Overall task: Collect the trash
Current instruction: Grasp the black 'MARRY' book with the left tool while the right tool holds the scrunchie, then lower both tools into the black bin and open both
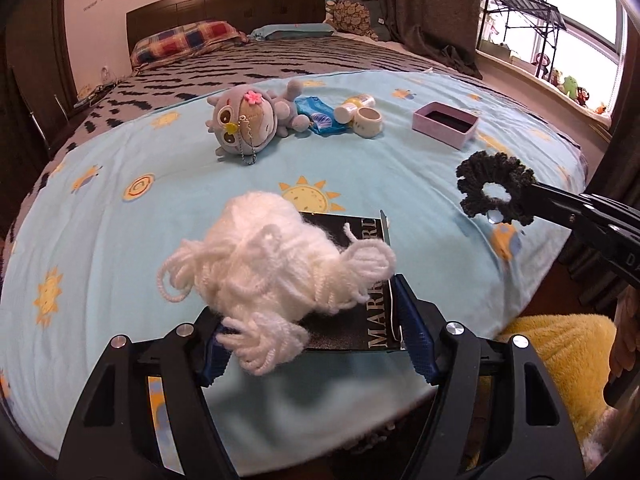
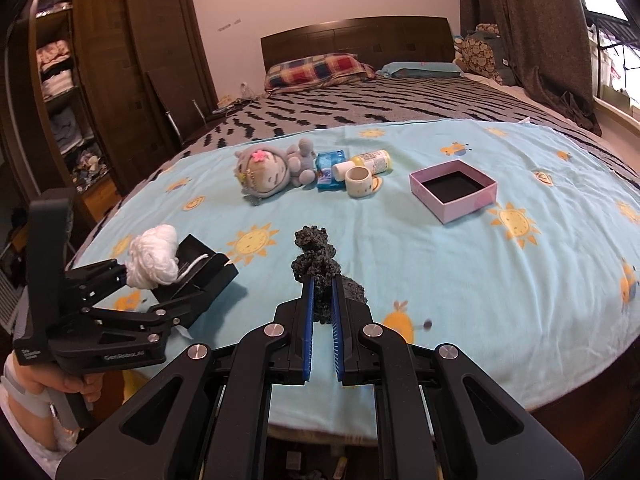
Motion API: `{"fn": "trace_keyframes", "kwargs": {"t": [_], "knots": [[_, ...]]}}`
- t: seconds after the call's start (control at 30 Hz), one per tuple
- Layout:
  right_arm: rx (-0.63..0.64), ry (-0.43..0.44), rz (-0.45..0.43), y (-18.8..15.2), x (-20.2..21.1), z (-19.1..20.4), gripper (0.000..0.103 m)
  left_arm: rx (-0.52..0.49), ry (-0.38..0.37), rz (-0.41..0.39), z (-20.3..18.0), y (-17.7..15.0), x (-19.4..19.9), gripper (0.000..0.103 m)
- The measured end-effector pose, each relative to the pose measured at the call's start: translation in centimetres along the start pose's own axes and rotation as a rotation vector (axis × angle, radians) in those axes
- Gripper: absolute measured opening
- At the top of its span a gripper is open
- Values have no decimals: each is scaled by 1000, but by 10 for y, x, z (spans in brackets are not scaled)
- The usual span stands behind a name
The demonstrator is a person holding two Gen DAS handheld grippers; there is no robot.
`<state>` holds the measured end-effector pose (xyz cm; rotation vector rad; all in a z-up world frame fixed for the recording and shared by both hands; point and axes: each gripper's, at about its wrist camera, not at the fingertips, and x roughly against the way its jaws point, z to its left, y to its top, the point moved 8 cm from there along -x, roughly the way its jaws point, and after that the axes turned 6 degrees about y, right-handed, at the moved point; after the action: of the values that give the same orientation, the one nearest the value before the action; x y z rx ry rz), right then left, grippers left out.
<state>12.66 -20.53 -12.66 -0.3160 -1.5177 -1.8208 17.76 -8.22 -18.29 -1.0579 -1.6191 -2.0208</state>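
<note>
A: Left gripper (image 1: 316,340) state?
B: Clamped across a black box (image 1: 352,280) with white lettering; the blue pads (image 1: 416,340) press its two sides. A bundle of white yarn (image 1: 276,256) sits on top of the box, spilling over the left finger. Whether the yarn itself is pinched, cannot tell.

A: Right gripper (image 2: 322,308)?
B: Fingers nearly together, holding a dark grey scrunchie (image 2: 316,264) that sticks up between the blue pads (image 2: 307,320). In the left wrist view the same scrunchie (image 1: 496,188) hangs at the fingertips, above the blue sun-print sheet (image 1: 120,240).

A: Other items on the sheet?
B: Farther up: grey plush doll (image 2: 272,172), blue packet (image 2: 330,170), small yellow bottle (image 2: 366,162) lying on its side, roll of tape (image 2: 360,182), all bunched close. Open pink box (image 2: 454,190) stands apart, to their right.

A: Anything unclear?
B: Box lettering is partly covered by yarn, reading only "MARI". Lower part of the scrunchie is hidden between the fingers
</note>
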Motion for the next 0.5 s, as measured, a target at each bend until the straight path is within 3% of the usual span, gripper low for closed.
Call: {"fn": "trace_keyframes", "kwargs": {"t": [0.33,0.5], "knots": [[-2,33,-3,-42,37,26,10,-31,9,-46,-16,-50,55,68],[-21,44,37,-72,42,30,10,-31,-1,-28,-29,-79,66,68]]}}
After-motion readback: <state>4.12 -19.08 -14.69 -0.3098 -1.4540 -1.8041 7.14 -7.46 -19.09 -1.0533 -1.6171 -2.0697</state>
